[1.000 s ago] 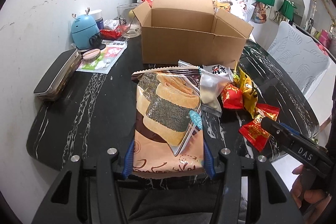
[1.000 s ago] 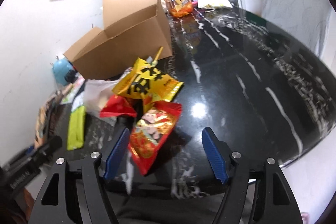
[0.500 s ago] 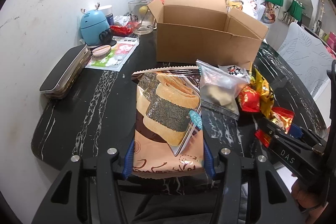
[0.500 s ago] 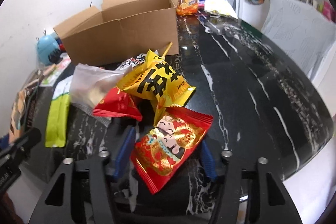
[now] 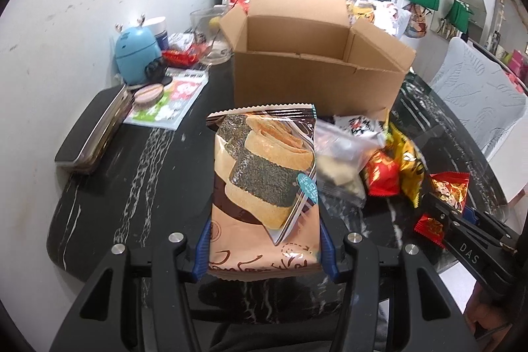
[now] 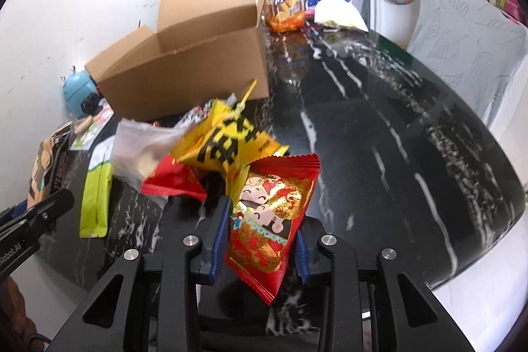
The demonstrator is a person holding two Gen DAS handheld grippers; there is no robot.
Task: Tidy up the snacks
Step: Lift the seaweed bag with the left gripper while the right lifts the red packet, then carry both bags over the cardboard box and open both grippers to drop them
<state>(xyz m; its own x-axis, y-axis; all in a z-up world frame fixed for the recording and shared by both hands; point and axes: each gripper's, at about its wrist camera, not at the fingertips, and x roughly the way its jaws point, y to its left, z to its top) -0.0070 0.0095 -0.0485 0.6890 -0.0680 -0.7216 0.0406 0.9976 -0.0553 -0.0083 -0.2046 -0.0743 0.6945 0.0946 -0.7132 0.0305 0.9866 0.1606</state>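
Black marbled tabletop (image 5: 138,174) bearing an open cardboard box (image 5: 313,81) ahead of the left gripper (image 5: 264,248), loose snack packets (image 5: 382,174) just right of it.

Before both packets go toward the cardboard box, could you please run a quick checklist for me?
1. Left gripper shut on the seaweed roll packet: ok.
2. Right gripper shut on the red packet: ok.
3. Cardboard box flaps open: ok.
4. Box empty inside: cannot tell, floor hidden.
5. Red packet free of the yellow packet: cannot tell, they overlap.
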